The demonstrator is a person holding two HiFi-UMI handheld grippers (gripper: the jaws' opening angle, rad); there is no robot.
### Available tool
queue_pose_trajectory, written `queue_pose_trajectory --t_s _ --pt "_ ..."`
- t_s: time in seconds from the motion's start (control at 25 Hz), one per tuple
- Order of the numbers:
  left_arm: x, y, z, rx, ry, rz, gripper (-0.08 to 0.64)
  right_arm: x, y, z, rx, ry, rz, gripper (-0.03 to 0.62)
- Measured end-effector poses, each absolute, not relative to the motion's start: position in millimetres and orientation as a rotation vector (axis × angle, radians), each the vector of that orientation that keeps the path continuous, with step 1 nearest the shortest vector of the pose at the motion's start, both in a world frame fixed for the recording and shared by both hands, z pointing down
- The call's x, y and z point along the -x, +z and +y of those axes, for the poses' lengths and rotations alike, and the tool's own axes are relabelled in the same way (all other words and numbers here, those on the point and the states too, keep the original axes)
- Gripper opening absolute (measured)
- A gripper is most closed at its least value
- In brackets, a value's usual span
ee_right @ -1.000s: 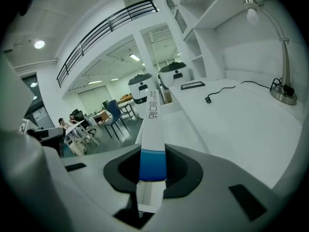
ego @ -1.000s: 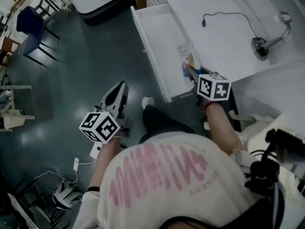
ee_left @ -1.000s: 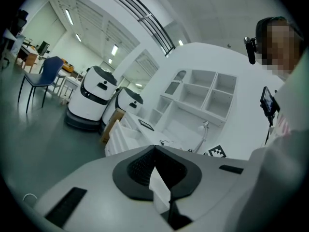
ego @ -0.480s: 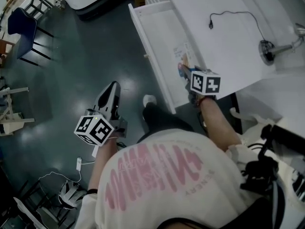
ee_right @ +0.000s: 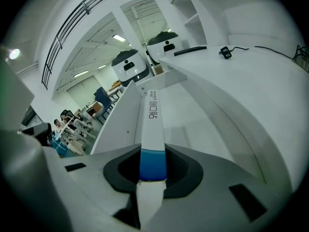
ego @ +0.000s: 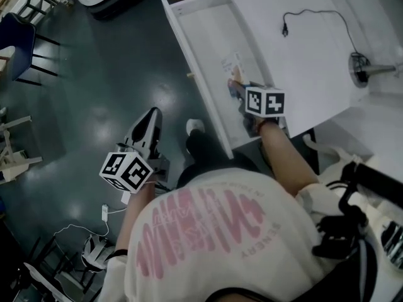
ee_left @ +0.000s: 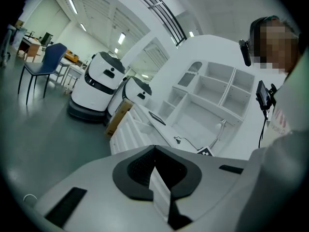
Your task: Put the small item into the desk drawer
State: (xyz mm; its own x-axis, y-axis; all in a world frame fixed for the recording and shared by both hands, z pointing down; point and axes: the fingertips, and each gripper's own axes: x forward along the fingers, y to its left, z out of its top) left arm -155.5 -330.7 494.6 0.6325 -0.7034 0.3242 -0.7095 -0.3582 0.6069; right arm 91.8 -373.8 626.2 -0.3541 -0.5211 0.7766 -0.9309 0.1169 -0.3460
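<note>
The desk drawer (ego: 204, 33) stands pulled out, white and bare inside. My right gripper (ego: 237, 87) reaches over its near end, shut on the small item, a flat white box (ego: 232, 63) with a blue end. Along the jaws in the right gripper view, the box (ee_right: 151, 115) sticks forward from the gripper (ee_right: 152, 164) above the drawer floor (ee_right: 198, 120). My left gripper (ego: 148, 126) hangs over the dark floor left of the drawer; its jaws meet with nothing between them, as the left gripper view (ee_left: 155, 151) also shows.
The white desktop (ego: 308, 61) carries a black cable with a plug (ego: 284, 31) and a lamp base (ego: 361, 64). A blue chair (ego: 14, 43) stands at the far left and a white machine (ee_left: 96, 88) beyond the drawer. The person's shoe (ego: 194, 127) is by the drawer front.
My right gripper has carried the box forward along the drawer, farther over its inside. The left gripper has stayed about where it was over the floor.
</note>
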Motion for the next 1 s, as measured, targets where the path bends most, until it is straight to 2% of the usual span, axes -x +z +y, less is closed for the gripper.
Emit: queue_pose_trajectory --t_s 0.36,1.0 --pt "153.6 531.2 -322.7 -2.035 0.058 -1.059 0.029 -76.7 648.0 -370.2 -1.338 1.204 -1.904 0.091" --pt "159.8 535.0 -334.1 -2.023 0.041 -1.067 0.029 -79.0 667.5 -368.9 -1.316 1.241 -1.852 0.102"
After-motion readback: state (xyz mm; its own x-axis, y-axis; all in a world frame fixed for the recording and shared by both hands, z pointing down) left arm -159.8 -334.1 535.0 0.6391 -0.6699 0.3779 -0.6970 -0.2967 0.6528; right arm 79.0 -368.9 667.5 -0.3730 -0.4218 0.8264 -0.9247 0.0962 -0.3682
